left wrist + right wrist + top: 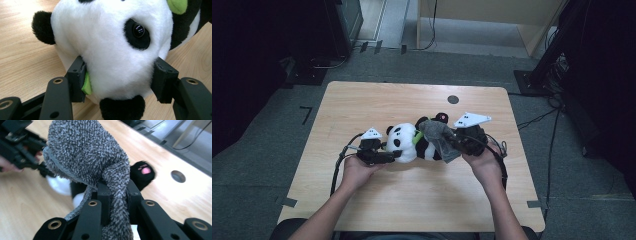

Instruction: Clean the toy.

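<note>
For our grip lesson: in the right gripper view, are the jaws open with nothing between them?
No: the right gripper is shut on the grey cloth, pinched between its black jaws.

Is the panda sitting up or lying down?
Lying down. The panda lies along the table, head clamped by the left gripper, feet toward the right gripper.

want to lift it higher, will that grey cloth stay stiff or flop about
Probably floppy: the grey cloth bunches and droops over the right gripper, whose jaws pinch one fold. Likely light, and its nubby pile should resist slipping. It may drag across the panda.
</note>
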Available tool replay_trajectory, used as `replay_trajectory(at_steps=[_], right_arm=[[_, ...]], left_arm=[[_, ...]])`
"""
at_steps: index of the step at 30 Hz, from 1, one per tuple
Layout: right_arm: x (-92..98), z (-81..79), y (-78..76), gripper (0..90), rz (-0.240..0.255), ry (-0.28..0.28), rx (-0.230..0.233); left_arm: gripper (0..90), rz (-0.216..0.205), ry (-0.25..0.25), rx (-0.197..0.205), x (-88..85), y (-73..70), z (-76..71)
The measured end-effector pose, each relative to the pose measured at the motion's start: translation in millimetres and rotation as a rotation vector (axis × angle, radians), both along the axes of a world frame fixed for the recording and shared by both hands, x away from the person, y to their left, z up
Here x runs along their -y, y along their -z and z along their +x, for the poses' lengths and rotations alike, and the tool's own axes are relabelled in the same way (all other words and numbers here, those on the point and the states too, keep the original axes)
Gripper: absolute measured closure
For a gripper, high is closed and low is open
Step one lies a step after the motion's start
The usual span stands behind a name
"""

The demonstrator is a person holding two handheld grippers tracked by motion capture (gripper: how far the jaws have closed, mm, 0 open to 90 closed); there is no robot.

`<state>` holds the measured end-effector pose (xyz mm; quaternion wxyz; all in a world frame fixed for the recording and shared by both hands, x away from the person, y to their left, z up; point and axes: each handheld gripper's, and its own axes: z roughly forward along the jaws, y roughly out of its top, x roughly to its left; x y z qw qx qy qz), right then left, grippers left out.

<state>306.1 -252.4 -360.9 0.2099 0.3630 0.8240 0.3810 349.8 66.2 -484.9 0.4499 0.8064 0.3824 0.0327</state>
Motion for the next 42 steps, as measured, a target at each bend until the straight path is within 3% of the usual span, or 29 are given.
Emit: replay_trajectory(at_steps=[6, 11, 16, 20, 31, 33, 42], right_arm=[[21.3, 13.3, -7.2, 79.8, 0.024, 0.060, 0.019], [41.2, 29.3, -1.6, 79.8, 0.048, 0.101, 0.004], [53.2, 44.2, 13.4, 79.8, 0.032, 0.152, -0.020], [63.2, 55.7, 23.6, 79.8, 0.055, 0.165, -0.038], [107.0, 78.2, 55.5, 79.6, 0.071, 0.317, -0.078], [113.2, 82.8, 63.2, 79.0, 0.073, 0.332, -0.103], [119.8, 102.0, 98.0, 77.7, 0.014, 0.389, -0.147]], left_arm=[[39.9, -0.005, 0.001, 0.013, -0.2, 1.5, 0.6], [39.5, -0.006, -0.001, 0.018, 0.0, 1.8, 0.0], [39.2, 0.001, 0.002, 0.022, -0.3, 1.4, -0.4], [39.1, 0.010, 0.008, 0.026, -1.3, 0.4, -0.2], [38.3, 0.005, 0.005, 0.020, -1.8, 0.2, 0.6], [38.2, 0.004, 0.003, 0.020, -1.6, 0.3, 0.5], [37.1, 0.002, 0.002, 0.022, -1.5, 0.9, 0.7]])
